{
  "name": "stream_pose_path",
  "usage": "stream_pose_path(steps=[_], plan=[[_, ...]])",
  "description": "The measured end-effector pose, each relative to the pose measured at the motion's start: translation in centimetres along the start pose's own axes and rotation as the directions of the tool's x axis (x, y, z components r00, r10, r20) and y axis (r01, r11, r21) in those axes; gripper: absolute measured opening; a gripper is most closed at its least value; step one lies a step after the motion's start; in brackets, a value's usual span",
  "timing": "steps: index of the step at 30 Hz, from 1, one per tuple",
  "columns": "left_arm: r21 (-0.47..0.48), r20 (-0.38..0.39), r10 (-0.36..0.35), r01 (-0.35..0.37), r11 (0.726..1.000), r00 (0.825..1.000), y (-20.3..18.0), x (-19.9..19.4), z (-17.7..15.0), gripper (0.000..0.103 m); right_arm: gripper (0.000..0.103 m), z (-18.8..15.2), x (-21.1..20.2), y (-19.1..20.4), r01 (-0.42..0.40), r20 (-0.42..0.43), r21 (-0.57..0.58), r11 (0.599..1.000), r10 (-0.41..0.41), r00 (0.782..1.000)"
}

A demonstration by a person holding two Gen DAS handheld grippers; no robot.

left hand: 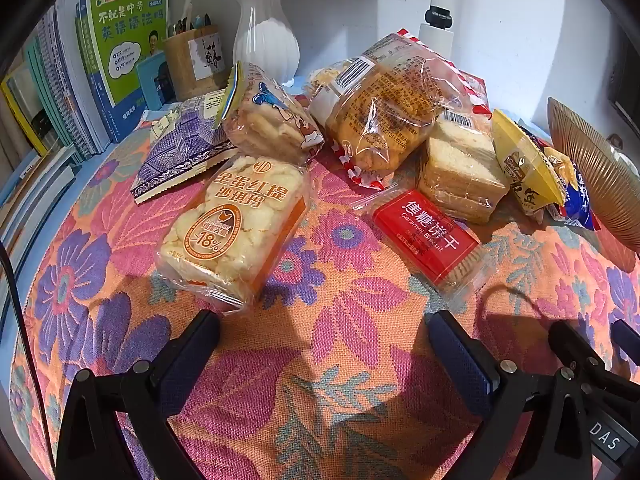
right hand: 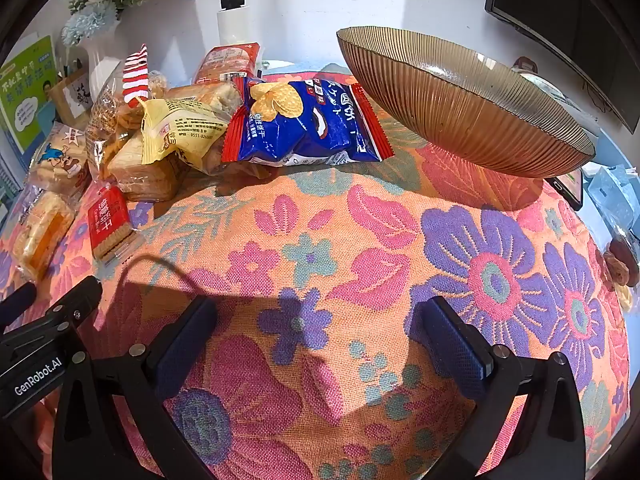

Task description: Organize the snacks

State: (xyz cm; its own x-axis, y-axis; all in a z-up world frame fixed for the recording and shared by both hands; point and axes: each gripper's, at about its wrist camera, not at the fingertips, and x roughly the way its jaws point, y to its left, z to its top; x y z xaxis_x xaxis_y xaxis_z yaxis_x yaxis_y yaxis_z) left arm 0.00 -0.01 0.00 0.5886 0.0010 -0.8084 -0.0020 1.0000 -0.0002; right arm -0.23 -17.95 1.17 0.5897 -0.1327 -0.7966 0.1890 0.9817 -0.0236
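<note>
2 tools: L (left hand: 324, 334) & R (right hand: 320, 320) jaws apart | snacks (left hand: 360, 128) piled, clear wrappers | bowl (right hand: 460, 108) tilted

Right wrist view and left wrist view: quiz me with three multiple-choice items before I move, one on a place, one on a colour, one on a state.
1. Where is the ribbed bowl relative to the blue chip bag in the right wrist view?
A. To its right
B. To its left
C. Under it

2. What colour is the caramel biscuit pack?
A. Green
B. Red
C. Black

3. What state is the left gripper in?
A. Shut on a snack
B. Open, holding nothing
C. Shut on the bowl

Answers: 1 A, the bowl sits right of the bag. 2 B, its wrapper is red. 3 B, only the floral tablecloth shows between its spread fingers.
</note>
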Motion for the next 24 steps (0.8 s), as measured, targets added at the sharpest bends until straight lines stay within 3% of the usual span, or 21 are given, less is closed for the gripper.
stream_pose_path(steps=[24], plan=[[-0.001, -0.003, -0.002, 0.002, 1.000, 1.000, 0.01, 0.00, 0.02, 0.103, 0.103, -0.01, 0.00, 0.02, 0.006, 0.000, -0.004, 1.000, -0.006, 1.000]])
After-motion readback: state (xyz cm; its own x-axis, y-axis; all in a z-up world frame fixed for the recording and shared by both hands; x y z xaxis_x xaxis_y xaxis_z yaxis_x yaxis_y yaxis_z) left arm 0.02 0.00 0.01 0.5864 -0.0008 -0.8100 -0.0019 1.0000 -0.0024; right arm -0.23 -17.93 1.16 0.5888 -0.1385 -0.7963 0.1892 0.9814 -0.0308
